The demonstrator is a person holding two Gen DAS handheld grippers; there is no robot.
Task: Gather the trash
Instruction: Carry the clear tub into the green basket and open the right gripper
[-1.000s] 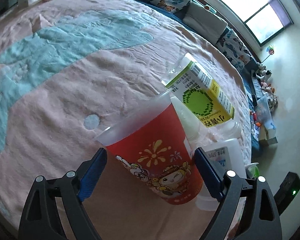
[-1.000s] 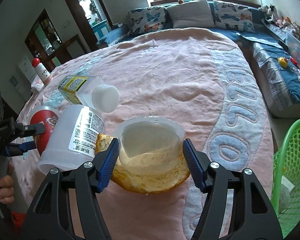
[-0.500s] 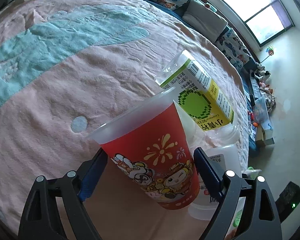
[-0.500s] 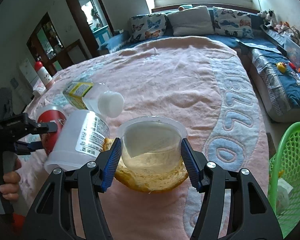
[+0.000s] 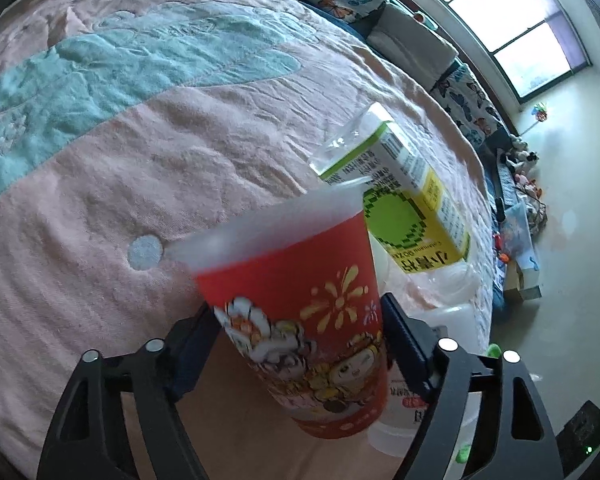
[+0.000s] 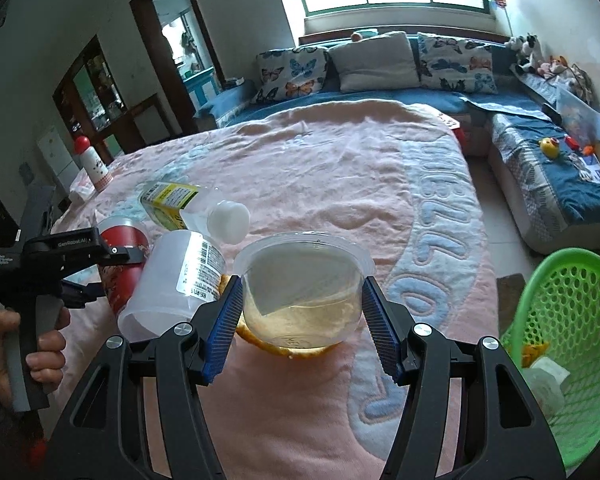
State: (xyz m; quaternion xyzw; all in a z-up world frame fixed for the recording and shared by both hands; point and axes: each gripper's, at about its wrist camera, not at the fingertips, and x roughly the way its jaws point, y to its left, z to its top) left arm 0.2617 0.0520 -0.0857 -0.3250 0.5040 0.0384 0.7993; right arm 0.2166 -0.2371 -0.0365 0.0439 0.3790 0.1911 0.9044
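Observation:
A red printed cup (image 5: 300, 320) stands tilted on the pink blanket (image 5: 140, 168), its rim blurred. My left gripper (image 5: 296, 312) is closing its jaws on the cup, and both pads touch its sides. In the right wrist view that same left gripper (image 6: 120, 276) holds the red cup (image 6: 120, 236) at the far left, with a hand on its grip. My right gripper (image 6: 302, 292) is shut on a clear plastic cup (image 6: 304, 280) holding a little yellowish liquid, lifted just above an orange peel (image 6: 284, 350).
A bottle with a green-yellow label (image 6: 172, 200) and a white cap lies beside a translucent white container (image 6: 172, 276), both close to the red cup. A green mesh basket (image 6: 572, 320) with some trash stands off the bed's right edge. Pillows and a sofa line the far side.
The left jaws have narrowed onto the red cup, which now tilts. The right gripper has risen with the clear cup, which now sits higher above the orange peel.

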